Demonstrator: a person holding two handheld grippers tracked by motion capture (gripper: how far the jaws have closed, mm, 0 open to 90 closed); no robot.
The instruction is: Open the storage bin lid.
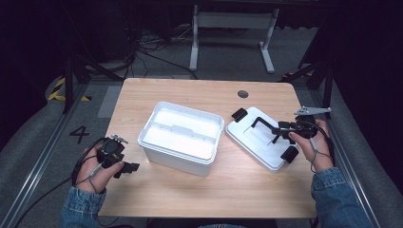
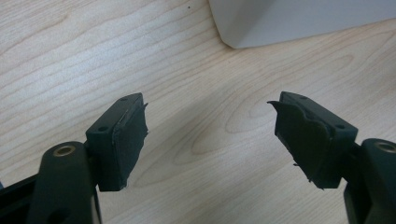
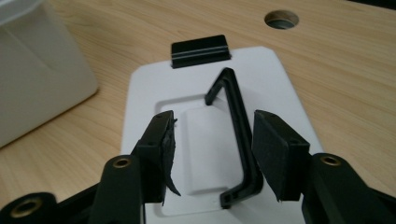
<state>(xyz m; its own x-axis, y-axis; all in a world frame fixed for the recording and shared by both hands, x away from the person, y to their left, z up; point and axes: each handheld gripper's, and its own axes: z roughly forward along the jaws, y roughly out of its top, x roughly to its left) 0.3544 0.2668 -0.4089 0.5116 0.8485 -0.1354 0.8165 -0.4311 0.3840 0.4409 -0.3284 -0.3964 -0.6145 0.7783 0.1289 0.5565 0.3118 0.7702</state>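
Lid lies at 3 o'clock of box, its handle running 12-to-6 between right gripper's spread jaws, unpinched; left gripper spread, empty.

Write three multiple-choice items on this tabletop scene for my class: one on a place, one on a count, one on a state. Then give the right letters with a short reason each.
1. Where does the white lid lie?
A. on the white box
B. on the table, right of the white box
C. on the floor

2. How many black latches does the lid carry in the high view?
A. one
B. two
C. four

3. How stands the right gripper at the lid's black handle?
A. jaws apart, handle between them, not clamped
B. shut tight on the handle
C. lying on the floor

Key: 1 B, the lid rests flat on the wooden table beside the open white box. 2 B, one latch at each end. 3 A, a gap shows beside the pads.
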